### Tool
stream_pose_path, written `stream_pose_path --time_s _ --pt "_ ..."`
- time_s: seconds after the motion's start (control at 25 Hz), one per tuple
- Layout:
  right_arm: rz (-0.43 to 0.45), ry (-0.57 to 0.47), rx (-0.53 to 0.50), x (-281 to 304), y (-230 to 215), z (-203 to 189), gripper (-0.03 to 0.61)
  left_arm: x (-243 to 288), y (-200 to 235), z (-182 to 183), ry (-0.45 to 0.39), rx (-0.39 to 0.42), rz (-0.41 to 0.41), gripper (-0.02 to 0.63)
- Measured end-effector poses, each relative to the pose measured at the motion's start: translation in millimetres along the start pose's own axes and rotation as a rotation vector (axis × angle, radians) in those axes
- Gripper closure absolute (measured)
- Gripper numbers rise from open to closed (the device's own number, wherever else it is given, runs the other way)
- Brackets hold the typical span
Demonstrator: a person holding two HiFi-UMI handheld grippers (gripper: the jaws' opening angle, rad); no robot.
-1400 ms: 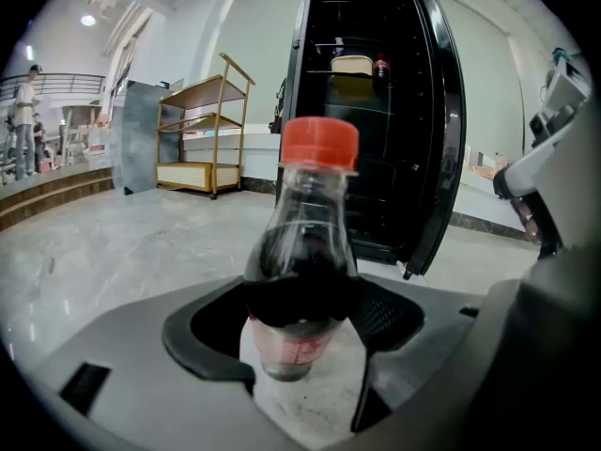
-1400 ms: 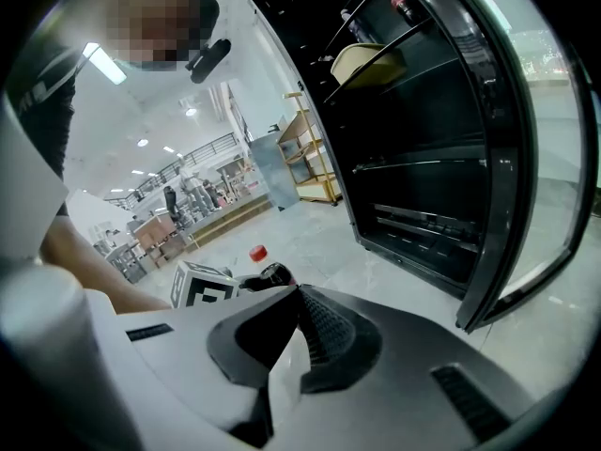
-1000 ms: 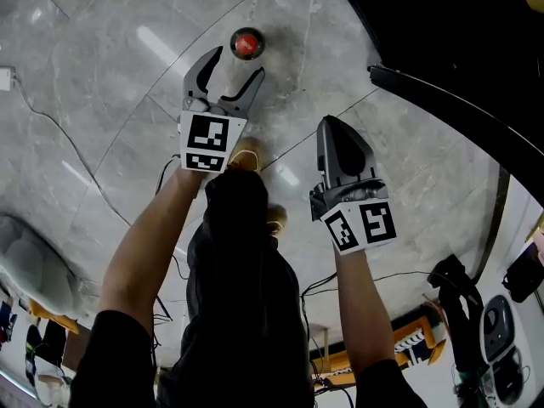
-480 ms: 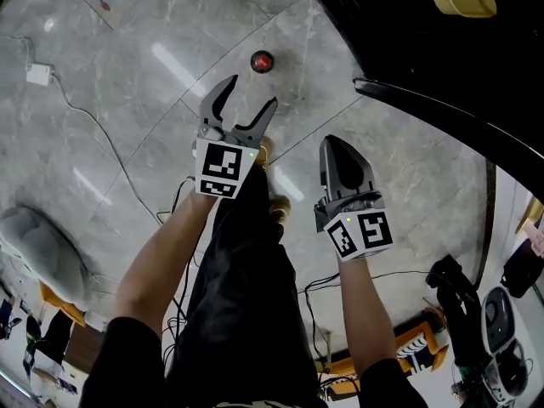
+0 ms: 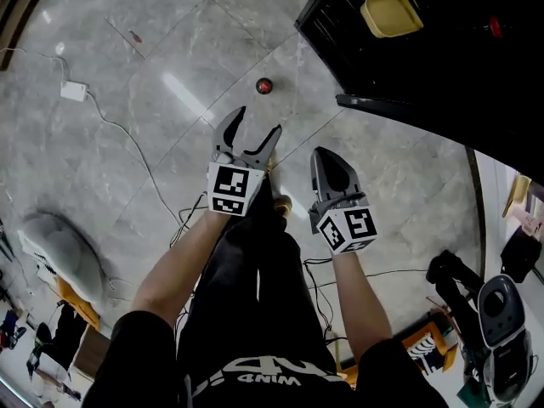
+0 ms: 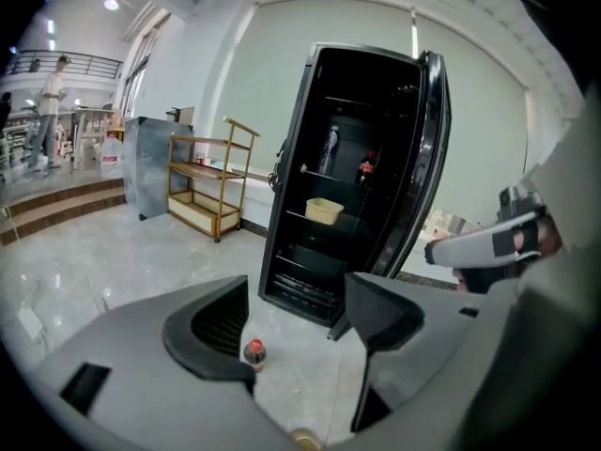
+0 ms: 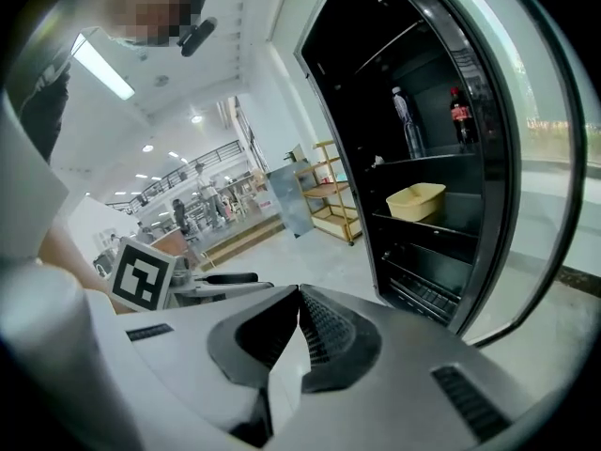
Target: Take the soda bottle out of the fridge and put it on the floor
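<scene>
- Soda bottle (image 5: 264,85): upright on the grey floor (image 5: 382,177), long axis vertical, cap up, near the open fridge (image 5: 442,66).
- Red cap, dark drink; label too small to read.
- Left gripper (image 5: 257,121): jaws wide apart, empty, well above the bottle.
- Right gripper (image 5: 330,158): jaws pressed together, holding nothing.

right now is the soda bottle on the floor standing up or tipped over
Upright: the soda bottle stands on the floor with its red cap on top.
</scene>
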State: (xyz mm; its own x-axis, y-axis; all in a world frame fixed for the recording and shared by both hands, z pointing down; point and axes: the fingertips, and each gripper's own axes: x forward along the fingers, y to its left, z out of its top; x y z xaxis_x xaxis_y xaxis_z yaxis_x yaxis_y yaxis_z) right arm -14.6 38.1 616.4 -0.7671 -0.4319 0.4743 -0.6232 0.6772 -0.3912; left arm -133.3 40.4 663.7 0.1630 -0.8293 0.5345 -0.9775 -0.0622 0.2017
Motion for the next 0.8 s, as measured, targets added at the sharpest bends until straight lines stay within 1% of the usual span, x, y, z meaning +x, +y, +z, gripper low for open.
stream_pose_path --time_s 0.16,0.28,0.36,0.48,0.52,0.6,0.76,0.8 --pt "-0.009 0.003 0.018 -29.6 17.5 35.8 0.554 -37.7 -19.2 44.4 -0.001 -0.032 -0.003 0.299" --pt "-0.01 0.006 0.013 -56.5 33.5 63.1 0.554 -68.3 -32.2 79.4 -0.003 -0.026 -0.021 0.299" --pt "-0.01 0.007 0.013 -73.1 42.1 80.1 0.554 -85.5 -39.3 104.9 -0.011 -0.022 -0.04 0.299" --pt "-0.016 0.002 0.016 -92.8 53.9 104.3 0.554 -106.8 -51.0 143.9 -0.028 -0.021 -0.09 0.306" --pt "-0.017 -0.002 0.011 -98.1 57.8 112.7 0.554 -113.1 -54.9 156.0 -0.034 -0.019 -0.103 0.323" --pt "-0.022 -0.016 -0.001 -107.9 63.8 129.6 0.554 -123.7 -62.4 178.1 -0.05 -0.008 -0.12 0.388" --pt "-0.071 -0.077 -0.019 -127.7 61.6 165.0 0.554 -133.8 -77.8 213.6 -0.089 0.029 -0.115 0.553" --pt "-0.084 -0.093 -0.018 -133.8 59.9 173.7 0.554 -135.8 -82.2 220.2 -0.096 0.03 -0.114 0.57"
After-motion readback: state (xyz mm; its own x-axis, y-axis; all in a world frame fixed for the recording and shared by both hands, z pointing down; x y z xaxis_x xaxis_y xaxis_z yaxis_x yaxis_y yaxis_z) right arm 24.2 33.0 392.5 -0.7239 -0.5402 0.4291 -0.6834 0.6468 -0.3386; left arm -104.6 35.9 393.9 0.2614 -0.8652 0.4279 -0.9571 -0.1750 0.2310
